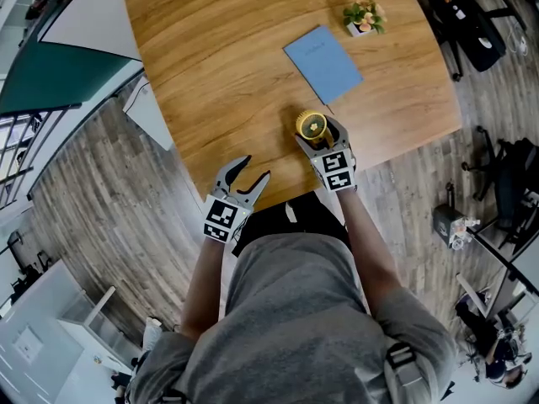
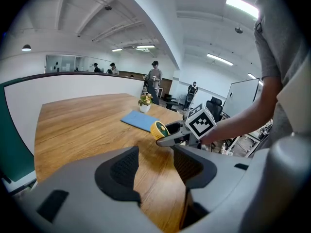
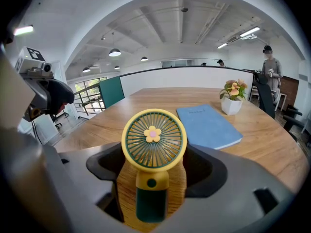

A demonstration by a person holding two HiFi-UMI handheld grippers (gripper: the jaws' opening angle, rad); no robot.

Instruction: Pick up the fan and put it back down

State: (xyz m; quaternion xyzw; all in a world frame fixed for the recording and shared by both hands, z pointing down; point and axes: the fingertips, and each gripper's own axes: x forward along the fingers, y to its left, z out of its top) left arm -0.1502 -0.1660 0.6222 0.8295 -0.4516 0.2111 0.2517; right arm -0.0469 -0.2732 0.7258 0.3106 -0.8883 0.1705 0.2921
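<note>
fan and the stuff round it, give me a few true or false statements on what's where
1. The fan has a yellow head with a small flower at its centre. True.
2. The fan is between the jaws of the left gripper. False: it is between the jaws of the right gripper. The left gripper's jaws are apart with only the table behind them.
3. A blue notebook lies closed on the table beyond the fan. True.
4. The potted plant stands on top of the notebook. False: it stands on bare wood beside the notebook, apart from it.
5. The left gripper touches the notebook. False: it is near the table's edge, well short of it.
</note>
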